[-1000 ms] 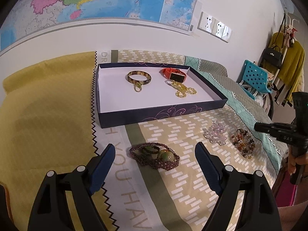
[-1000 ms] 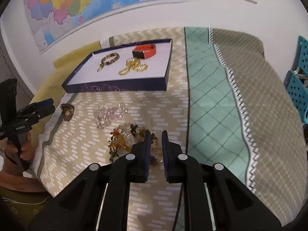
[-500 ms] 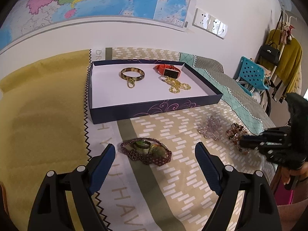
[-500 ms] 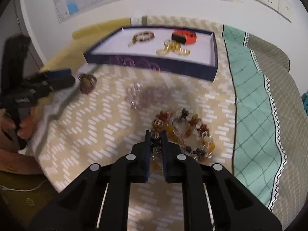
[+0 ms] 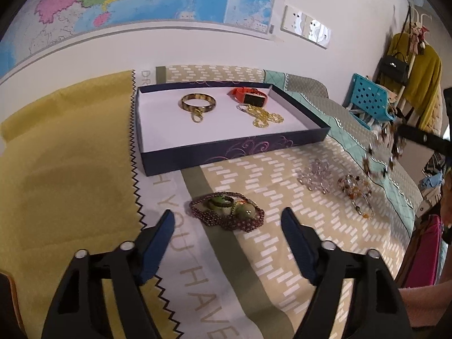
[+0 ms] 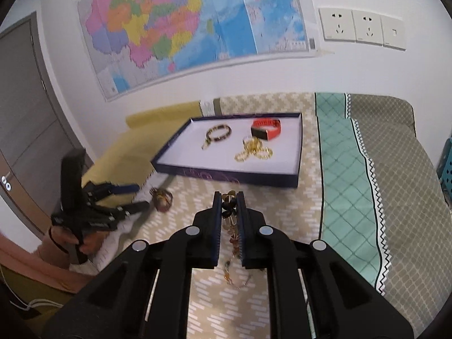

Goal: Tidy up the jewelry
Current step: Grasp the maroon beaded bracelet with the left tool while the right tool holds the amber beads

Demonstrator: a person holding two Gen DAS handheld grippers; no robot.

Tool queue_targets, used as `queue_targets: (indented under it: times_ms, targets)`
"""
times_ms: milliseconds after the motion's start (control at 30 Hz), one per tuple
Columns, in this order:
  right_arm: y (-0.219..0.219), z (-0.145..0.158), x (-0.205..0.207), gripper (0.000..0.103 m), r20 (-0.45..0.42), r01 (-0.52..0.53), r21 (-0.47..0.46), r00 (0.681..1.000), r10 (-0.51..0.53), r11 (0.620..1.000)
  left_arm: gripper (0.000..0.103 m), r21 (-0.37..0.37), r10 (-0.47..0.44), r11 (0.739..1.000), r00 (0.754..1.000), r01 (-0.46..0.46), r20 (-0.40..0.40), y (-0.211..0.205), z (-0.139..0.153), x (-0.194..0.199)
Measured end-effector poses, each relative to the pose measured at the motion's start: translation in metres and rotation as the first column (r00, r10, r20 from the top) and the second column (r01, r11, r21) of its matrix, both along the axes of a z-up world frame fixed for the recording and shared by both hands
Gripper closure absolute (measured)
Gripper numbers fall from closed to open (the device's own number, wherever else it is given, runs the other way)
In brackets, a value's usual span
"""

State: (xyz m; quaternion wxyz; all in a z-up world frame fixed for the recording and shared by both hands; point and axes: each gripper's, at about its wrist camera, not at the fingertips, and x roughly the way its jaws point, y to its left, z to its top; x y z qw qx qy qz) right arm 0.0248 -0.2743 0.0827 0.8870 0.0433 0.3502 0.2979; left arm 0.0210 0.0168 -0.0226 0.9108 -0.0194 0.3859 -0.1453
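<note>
With my right claw (image 6: pixel 228 203) clamped on the amber bead bracelet (image 6: pixel 229 212), I should carry it level over the box (image 6: pixel 293 180) wall — my left claw (image 5: pixel 227 226) gapes idle.

The left gripper (image 5: pixel 227 221) is hovering low with its blue-padded fingers (image 5: pixel 158 243) spread wide and gripping nothing. The right gripper (image 6: pixel 228 206) is pinching an amber bead bracelet (image 6: pixel 229 207) between its nearly closed fingers (image 6: pixel 217 220), the beads dangling below them. In the right wrist view, a bare hand (image 6: pixel 82 243) is gripping the left gripper's handle.
</note>
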Motion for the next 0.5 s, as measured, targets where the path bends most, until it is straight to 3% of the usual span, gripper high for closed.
queue_targets:
  times_ms: [200, 433, 500]
  targets:
    - [0.006, -0.002, 0.003, 0.093, -0.011, -0.025, 0.015, 1.0, 0.025, 1.0, 0.057, 0.02, -0.091, 0.996, 0.995, 0.092, -0.031, -0.019, -0.007, 0.009]
    - [0.016, -0.019, 0.006, 0.093, -0.059, -0.055, 0.015, 0.997, 0.056, 0.998, 0.062, 0.01, -0.097, 0.995, 0.992, 0.099, -0.083, -0.019, -0.012, 0.029]
    - [0.019, -0.023, 0.007, 0.093, -0.069, -0.059, 0.013, 0.996, 0.06, 0.998, 0.069, 0.024, -0.095, 0.995, 0.991, 0.098, -0.091, -0.019, -0.013, 0.032]
